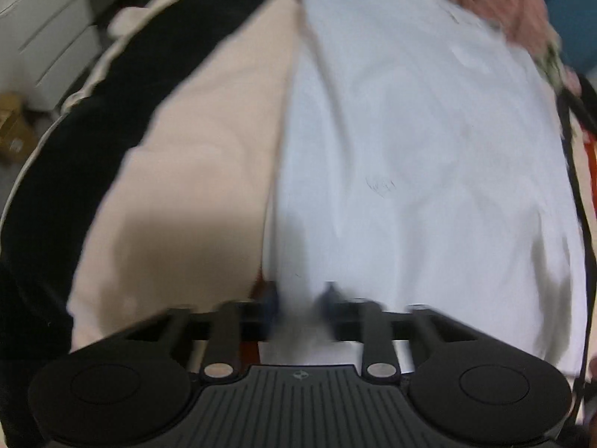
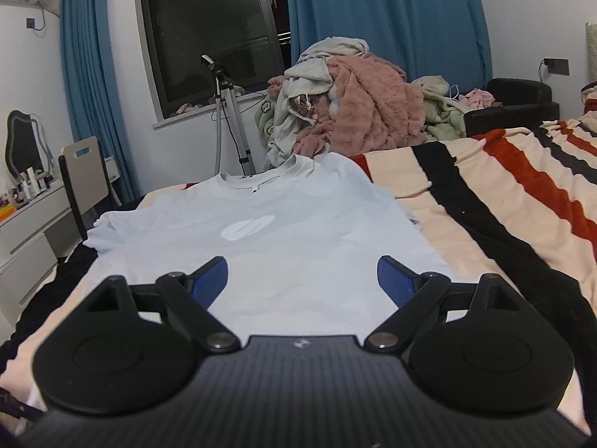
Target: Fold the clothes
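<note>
White cotton, a T-shirt (image 2: 261, 231), lies spread flat on a striped blanket (image 2: 522, 201) covering the bed, collar toward the window. At far left a dresser (image 2: 26, 224) carries small bottles on its top, with a chair (image 2: 84, 171) just beside it. The left gripper (image 1: 300, 298) points steeply down at the shirt's hem, jaws nearly closed with a fold of white fabric pinched between them. The right gripper (image 2: 302, 280) hovers over the shirt, jaws wide apart, holding nothing. Beyond the collar, a heap of clothes (image 2: 354, 112) rises before blue curtains (image 2: 391, 18).
</note>
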`<action>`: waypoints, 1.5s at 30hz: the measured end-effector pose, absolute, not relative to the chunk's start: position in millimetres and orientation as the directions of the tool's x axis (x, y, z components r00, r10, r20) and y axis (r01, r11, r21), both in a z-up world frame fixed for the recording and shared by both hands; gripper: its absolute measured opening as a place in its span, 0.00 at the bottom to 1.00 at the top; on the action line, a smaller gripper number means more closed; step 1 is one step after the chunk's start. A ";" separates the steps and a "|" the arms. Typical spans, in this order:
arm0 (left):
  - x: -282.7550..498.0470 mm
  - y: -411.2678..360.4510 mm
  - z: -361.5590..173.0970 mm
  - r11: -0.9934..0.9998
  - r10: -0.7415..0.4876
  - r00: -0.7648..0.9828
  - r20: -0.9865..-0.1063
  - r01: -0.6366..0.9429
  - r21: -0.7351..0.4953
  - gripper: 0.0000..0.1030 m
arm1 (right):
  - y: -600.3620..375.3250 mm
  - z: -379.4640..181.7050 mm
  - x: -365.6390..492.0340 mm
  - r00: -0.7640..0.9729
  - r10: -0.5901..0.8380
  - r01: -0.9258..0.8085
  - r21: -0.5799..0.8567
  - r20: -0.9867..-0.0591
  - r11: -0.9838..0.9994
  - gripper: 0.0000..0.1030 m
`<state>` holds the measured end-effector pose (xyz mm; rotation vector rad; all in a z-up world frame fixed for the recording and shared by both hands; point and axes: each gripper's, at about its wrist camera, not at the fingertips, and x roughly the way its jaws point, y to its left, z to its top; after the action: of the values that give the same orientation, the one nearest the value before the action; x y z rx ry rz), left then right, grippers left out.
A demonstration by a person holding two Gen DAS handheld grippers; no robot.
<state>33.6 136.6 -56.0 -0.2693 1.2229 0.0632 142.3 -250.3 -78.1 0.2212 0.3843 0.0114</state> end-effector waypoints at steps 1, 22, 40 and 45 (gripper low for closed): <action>32.2 134.6 -55.9 0.972 -0.094 0.334 -0.938 -0.175 -0.160 0.06 | -250.7 -78.9 140.7 0.927 0.051 0.032 0.215 -0.371 0.976 0.86; -13.5 128.2 31.7 1.000 -0.011 0.556 -0.831 -0.015 -0.023 0.49 | -255.4 -68.0 135.2 0.946 0.078 0.002 0.245 -0.315 0.970 0.86; -13.9 -46.9 27.6 0.976 -0.216 0.885 -0.413 0.187 -0.109 0.98 | -263.5 -56.4 130.3 0.961 0.070 -0.013 0.207 -0.267 0.978 0.61; 0.8 -32.3 1.4 0.984 -0.176 0.866 -0.467 0.156 -0.080 0.99 | -266.4 -59.0 135.9 0.970 0.063 -0.008 0.229 -0.235 0.973 0.89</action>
<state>0.8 -32.3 1.4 -0.0401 0.4931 -0.1739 135.9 -266.4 -59.0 0.2289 0.2433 0.0360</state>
